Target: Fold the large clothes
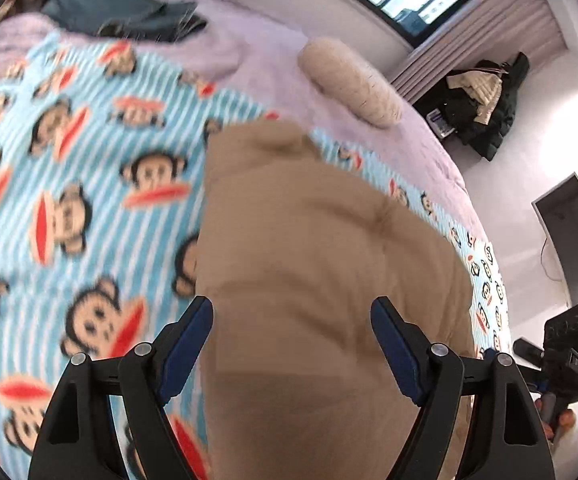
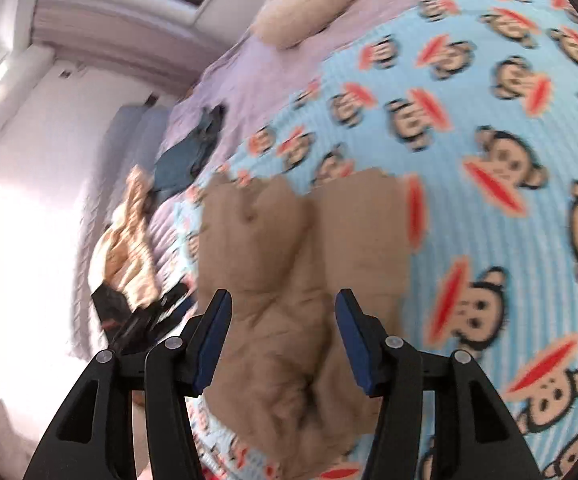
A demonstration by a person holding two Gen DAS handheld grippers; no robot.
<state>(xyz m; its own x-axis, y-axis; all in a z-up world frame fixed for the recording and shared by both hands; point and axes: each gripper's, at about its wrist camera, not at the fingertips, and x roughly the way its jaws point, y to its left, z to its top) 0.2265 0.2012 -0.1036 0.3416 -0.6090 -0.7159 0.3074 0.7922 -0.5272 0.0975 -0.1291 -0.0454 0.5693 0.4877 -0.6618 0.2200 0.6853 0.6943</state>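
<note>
A tan padded garment (image 1: 309, 272) lies bunched on the blue striped monkey-print blanket (image 1: 69, 184). My left gripper (image 1: 292, 316) is open, its blue-padded fingers spread wide just above the garment's near part. In the right wrist view the same tan garment (image 2: 289, 280) shows as two folded lobes on the blanket (image 2: 489, 160). My right gripper (image 2: 284, 310) is open and hovers over the garment, fingers either side of a fold. I cannot tell whether the pads touch the cloth. The right gripper's body shows at the right edge of the left wrist view (image 1: 565, 360).
A lilac bed cover (image 1: 273, 52) lies under the blanket. A cream fluffy pillow (image 1: 353, 80) lies near the far edge. Dark blue folded clothes (image 1: 121, 12) lie at the back left. A pile of dark clothes (image 1: 485, 104) is on the floor by the curtain. Patterned cloth (image 2: 129, 248) hangs off the bed's side.
</note>
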